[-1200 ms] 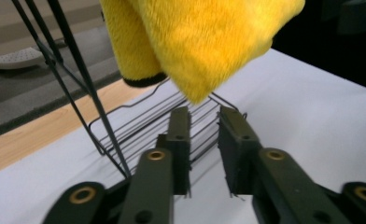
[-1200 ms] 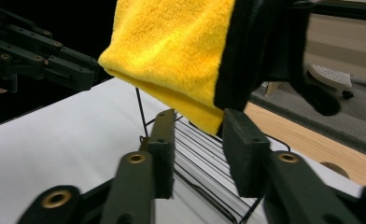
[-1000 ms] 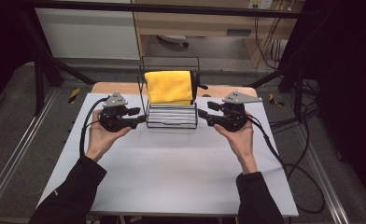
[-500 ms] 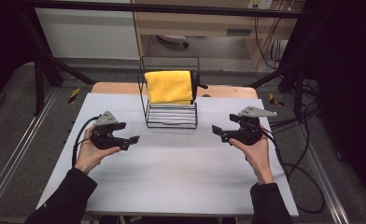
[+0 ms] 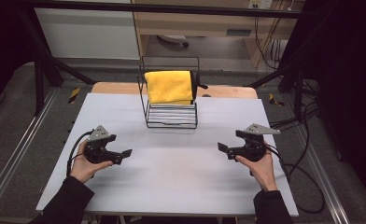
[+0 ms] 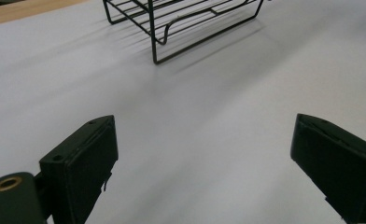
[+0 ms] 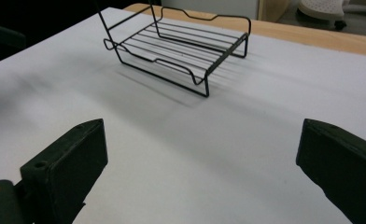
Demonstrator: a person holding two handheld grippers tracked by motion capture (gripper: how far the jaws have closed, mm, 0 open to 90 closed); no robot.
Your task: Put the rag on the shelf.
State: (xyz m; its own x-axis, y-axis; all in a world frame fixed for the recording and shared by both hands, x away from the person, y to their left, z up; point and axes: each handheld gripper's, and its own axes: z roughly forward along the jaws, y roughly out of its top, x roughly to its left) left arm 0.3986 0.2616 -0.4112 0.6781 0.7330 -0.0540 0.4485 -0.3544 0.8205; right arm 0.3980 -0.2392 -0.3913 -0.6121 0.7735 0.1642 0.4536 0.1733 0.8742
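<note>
Grippers sit lower and nearer me than a second ago, well clear of the wire rack [image 5: 171, 112] at twelve o'clock. I see left gripper [image 5: 125, 154] and right gripper [image 5: 224, 149] released, jaws just opened wide, holding nothing.

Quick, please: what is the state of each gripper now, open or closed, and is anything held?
Left gripper: open, jaws just opened, holding nothing.
Right gripper: open, jaws just opened, holding nothing.

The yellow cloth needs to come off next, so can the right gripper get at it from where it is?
Probably yes. The right gripper is open and empty, with bare table between it and the rack. The cloth hangs over the rack's top bar, its near face uncovered, so nothing seems to block the way.
</note>
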